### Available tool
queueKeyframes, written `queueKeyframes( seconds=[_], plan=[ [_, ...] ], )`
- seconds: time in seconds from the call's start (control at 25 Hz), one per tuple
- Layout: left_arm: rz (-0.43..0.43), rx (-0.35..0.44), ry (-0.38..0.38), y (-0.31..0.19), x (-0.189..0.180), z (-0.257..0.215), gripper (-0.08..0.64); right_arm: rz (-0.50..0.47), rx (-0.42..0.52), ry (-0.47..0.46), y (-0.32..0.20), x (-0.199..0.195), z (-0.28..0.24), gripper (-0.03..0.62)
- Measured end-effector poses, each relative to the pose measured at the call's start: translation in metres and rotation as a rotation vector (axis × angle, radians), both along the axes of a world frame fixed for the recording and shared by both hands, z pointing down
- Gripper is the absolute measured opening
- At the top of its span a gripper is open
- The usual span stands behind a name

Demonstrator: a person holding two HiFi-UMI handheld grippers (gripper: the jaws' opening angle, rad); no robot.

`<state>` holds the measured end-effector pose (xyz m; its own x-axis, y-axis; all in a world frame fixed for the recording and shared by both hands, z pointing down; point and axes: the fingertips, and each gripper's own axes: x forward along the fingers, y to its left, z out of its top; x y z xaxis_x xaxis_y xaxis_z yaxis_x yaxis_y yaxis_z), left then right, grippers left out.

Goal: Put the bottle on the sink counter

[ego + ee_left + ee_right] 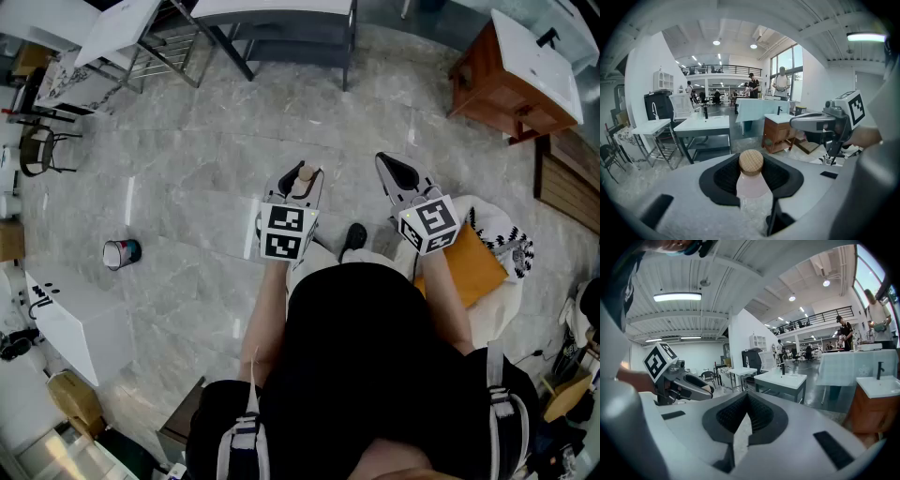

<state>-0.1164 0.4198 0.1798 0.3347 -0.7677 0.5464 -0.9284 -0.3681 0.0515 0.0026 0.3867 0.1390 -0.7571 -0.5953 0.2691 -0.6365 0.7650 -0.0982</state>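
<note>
A pale pink bottle [751, 183] with a round wooden cap [751, 162] stands upright between the dark pads of my left gripper [751, 176], which is shut on its neck. In the head view the same cap [306, 173] pokes out of the left gripper [298, 186], held in front of the person over the floor. My right gripper [397, 174] hovers beside it, jaws together and nothing between them [746, 420]. A white sink counter [704, 123] with a black faucet stands ahead on a dark frame.
A wooden vanity with a white basin [525, 70] stands at the far right, also ahead-right as the wooden vanity [780, 131]. A small cup [121, 253] lies on the marble floor at left. An orange cushion [473, 267] rests on a white seat. People stand far off.
</note>
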Motion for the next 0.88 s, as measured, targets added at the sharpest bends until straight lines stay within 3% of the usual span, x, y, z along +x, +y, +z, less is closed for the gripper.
queueKeyframes(
  seconds=[0.48, 0.88],
  plan=[
    [-0.038, 0.004, 0.000, 0.015, 0.009, 0.000, 0.146, 0.007, 0.030, -0.018, 0.011, 0.017, -0.002, 0.005],
    [-0.043, -0.033, 0.013, 0.006, -0.001, 0.018, 0.146, 0.007, -0.060, -0.013, 0.004, 0.012, 0.027, 0.005]
  ],
)
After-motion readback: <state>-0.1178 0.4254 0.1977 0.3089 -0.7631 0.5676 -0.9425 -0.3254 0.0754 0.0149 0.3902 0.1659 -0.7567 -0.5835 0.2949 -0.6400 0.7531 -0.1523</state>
